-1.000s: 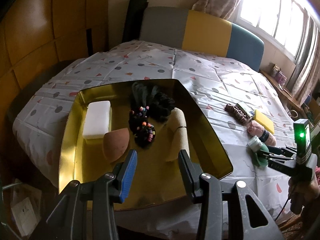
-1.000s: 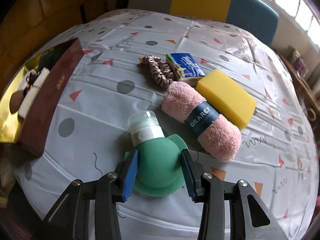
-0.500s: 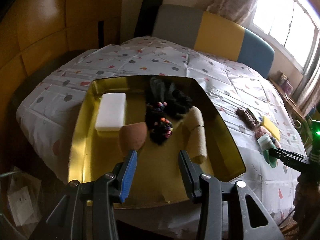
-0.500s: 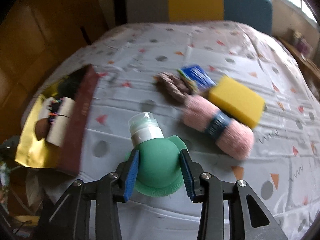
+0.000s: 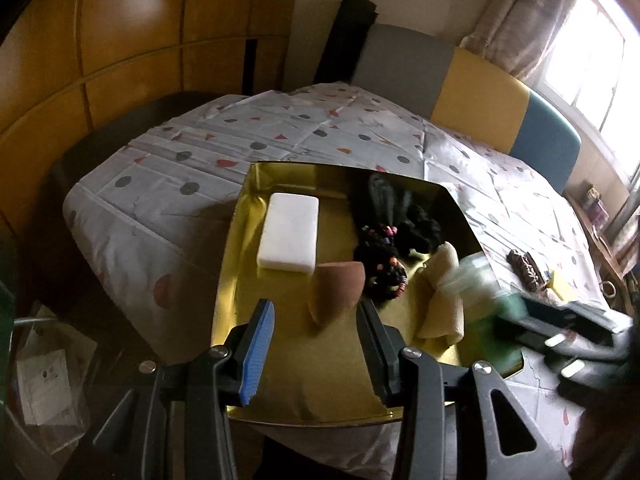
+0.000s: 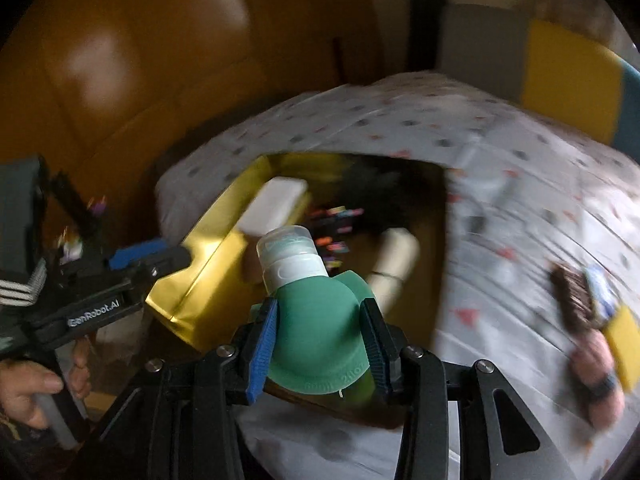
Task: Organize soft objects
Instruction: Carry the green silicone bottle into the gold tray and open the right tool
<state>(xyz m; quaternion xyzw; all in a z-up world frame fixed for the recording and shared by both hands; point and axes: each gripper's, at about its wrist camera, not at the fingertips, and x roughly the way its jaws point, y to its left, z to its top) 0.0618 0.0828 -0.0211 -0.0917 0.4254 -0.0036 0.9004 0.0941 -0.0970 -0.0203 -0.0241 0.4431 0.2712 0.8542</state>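
The right tongs (image 6: 318, 342) are clamped on a soft green silicone squeeze bottle with a clear flip cap (image 6: 316, 308), one pad pressed to each flank; the bottle is held in the air over the near part of a shallow gold tray (image 6: 208, 248), cap pointing away; the picture from this side is smeared. The left tongs (image 5: 316, 350) stand apart with nothing between them, poised over the near edge of the same tray (image 5: 232, 280); in the right view a hand (image 6: 24, 392) grips their handle. Inside the tray lie a white rectangular foam block (image 5: 289, 231), a brown teardrop make-up sponge (image 5: 338, 290) just beside it, a black bundle of hair ties with coloured beads (image 5: 386, 256) and a rolled beige cloth (image 5: 442, 296). The tray rests on a bed covered with a grey sheet printed with dots and triangles (image 5: 168, 200). Well to the right on the sheet lie a brown scrunchie (image 6: 572, 296), a yellow sponge (image 6: 624, 336) and a rolled pink towel with a dark band (image 6: 596, 380), close together.
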